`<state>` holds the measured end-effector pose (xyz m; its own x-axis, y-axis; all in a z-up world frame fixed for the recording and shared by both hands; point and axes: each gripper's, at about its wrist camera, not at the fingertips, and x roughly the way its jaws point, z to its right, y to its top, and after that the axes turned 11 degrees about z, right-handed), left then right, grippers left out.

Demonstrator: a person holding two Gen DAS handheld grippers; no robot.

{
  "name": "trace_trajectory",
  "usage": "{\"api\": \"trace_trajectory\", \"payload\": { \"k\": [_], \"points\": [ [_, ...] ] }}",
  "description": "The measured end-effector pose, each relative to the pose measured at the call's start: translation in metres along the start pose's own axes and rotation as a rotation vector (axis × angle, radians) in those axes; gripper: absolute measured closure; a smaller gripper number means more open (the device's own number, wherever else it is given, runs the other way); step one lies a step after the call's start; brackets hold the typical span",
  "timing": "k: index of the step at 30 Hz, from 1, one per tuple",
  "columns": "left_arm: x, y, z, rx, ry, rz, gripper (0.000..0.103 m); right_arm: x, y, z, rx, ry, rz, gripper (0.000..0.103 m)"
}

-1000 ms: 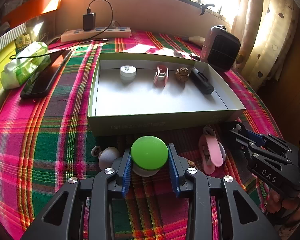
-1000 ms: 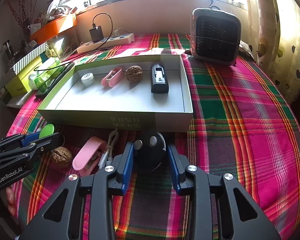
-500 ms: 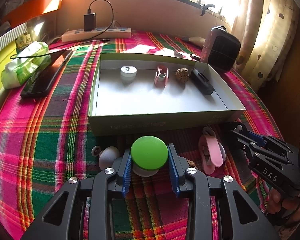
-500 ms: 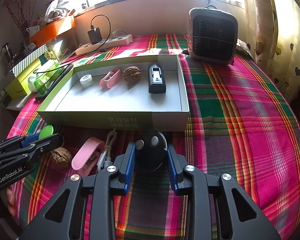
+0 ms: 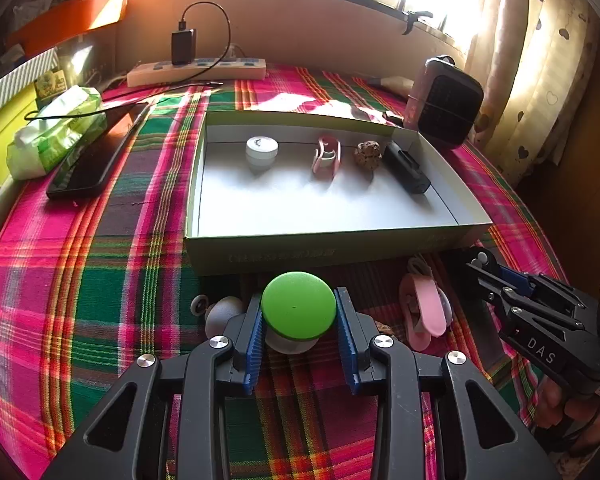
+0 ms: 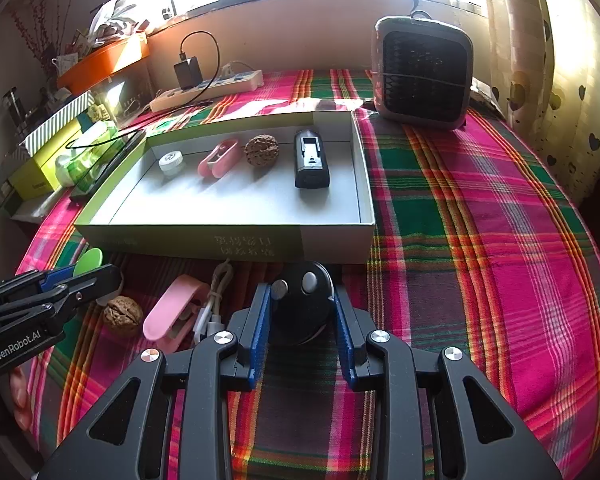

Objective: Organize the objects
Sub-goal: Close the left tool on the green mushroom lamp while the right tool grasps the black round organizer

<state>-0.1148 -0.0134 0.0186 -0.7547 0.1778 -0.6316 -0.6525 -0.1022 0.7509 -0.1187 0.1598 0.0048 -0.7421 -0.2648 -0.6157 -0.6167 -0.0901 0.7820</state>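
My left gripper (image 5: 299, 320) is shut on a green-lidded small jar (image 5: 298, 305) just in front of the open cardboard box (image 5: 324, 246). My right gripper (image 6: 302, 312) is shut on a round black remote (image 6: 302, 300) with two silver buttons, also in front of the box (image 6: 228, 240). Inside the box lie a white jar (image 6: 171, 162), a pink clip (image 6: 219, 157), a walnut (image 6: 261, 150) and a black device (image 6: 310, 159). On the cloth between the grippers lie a pink clip (image 6: 172, 312), a white cable (image 6: 216, 300) and a walnut (image 6: 122, 315).
A small grey fan heater (image 6: 422, 72) stands behind the box at the right. A phone (image 5: 96, 156), a tissue pack (image 5: 56, 132) and a power strip (image 5: 196, 72) lie at the left and back. A grey knob-like object (image 5: 220, 312) sits left of the left gripper.
The right wrist view has shifted slightly, with the box a little nearer. The left gripper has stayed still. Both grips are unchanged.
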Motion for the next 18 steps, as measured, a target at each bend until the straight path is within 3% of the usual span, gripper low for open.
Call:
{"api": "trace_trajectory", "payload": {
  "k": [18],
  "points": [
    [-0.018,0.019,0.003,0.011,-0.013,0.044,0.073,-0.014,0.016,0.000,0.007,0.016,0.037,0.072]
  ]
}}
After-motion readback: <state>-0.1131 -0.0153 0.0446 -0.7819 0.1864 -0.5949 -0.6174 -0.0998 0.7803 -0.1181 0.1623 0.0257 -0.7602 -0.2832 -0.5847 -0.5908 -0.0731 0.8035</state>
